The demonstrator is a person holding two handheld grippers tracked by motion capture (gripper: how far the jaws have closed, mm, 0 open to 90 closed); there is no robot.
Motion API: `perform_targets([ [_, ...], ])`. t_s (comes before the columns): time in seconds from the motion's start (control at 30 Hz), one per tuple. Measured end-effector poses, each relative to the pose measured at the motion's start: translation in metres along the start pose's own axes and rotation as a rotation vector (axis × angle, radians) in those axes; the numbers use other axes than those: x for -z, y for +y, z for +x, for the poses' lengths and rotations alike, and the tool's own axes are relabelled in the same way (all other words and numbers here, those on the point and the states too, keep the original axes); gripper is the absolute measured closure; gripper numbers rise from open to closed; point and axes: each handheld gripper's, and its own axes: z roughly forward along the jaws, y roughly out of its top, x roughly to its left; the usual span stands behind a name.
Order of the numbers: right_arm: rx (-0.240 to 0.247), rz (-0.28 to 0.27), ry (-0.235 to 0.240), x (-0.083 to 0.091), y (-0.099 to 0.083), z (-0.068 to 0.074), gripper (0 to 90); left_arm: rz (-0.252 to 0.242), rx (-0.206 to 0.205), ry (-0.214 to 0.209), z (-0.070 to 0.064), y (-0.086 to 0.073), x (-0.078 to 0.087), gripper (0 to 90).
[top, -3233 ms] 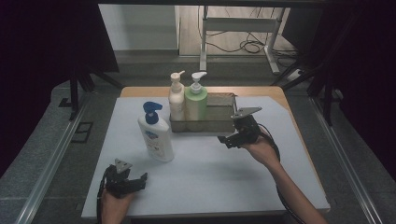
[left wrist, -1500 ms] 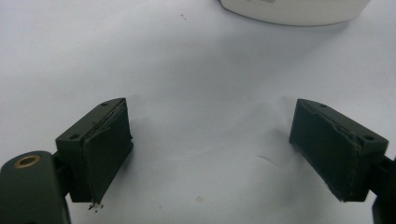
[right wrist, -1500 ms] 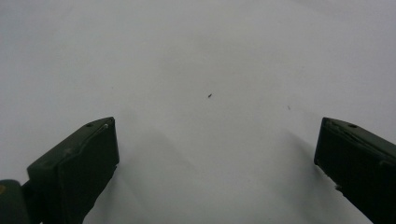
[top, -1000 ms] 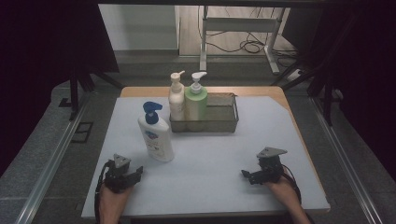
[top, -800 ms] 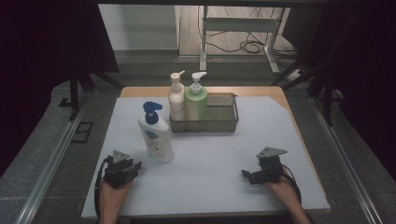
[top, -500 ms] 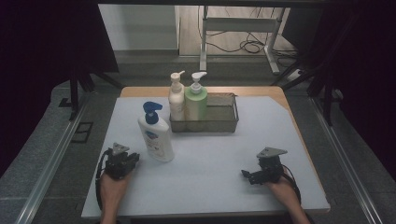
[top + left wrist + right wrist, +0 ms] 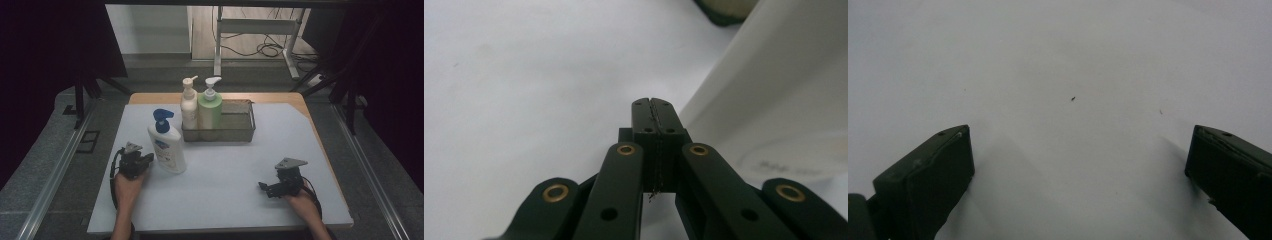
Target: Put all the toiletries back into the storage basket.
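Forward has come the left gripper (image 7: 145, 161), jaws pressed together and empty, just short of the lotion bottle (image 7: 167, 144); right gripper (image 7: 272, 188) rests wide open, likely next grasp.

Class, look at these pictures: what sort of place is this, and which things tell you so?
Probably a lab or test workspace, not a home: a white-covered table ringed by dark curtains, loose cables on the floor behind, and hand-held grippers, left gripper and right gripper.
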Motion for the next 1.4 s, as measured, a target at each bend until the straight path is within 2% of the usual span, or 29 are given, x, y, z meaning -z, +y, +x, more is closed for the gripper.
perform_targets([
  [0.13,0.001,-0.001,0.000,0.000,0.000,0.000,0.0,-0.007,-0.001,-0.027,0.000,0.004,-0.004,89.3],
  [0.27,0.000,-0.001,0.000,0.000,0.000,0.000,0.0,-0.024,0.013,-0.073,0.000,0.005,-0.006,89.2],
  [0.5,0.001,-0.001,0.000,0.000,0.000,0.000,0.0,-0.024,0.014,-0.085,0.000,0.004,-0.005,89.3],
  [0.73,0.001,-0.001,0.000,0.000,0.000,0.000,0.0,-0.009,-0.024,-0.111,-0.010,0.007,-0.008,89.2],
  [1.0,0.000,-0.001,0.000,0.000,0.000,0.000,0.0,0.004,-0.048,-0.152,-0.021,0.009,-0.011,89.2],
  [1.07,0.000,-0.001,0.000,0.000,0.000,0.000,0.0,0.006,-0.060,-0.148,-0.024,0.009,-0.011,89.2],
  [1.4,0.000,-0.001,0.000,0.000,0.000,0.000,0.0,0.017,-0.097,-0.189,-0.039,0.011,-0.016,89.2],
])
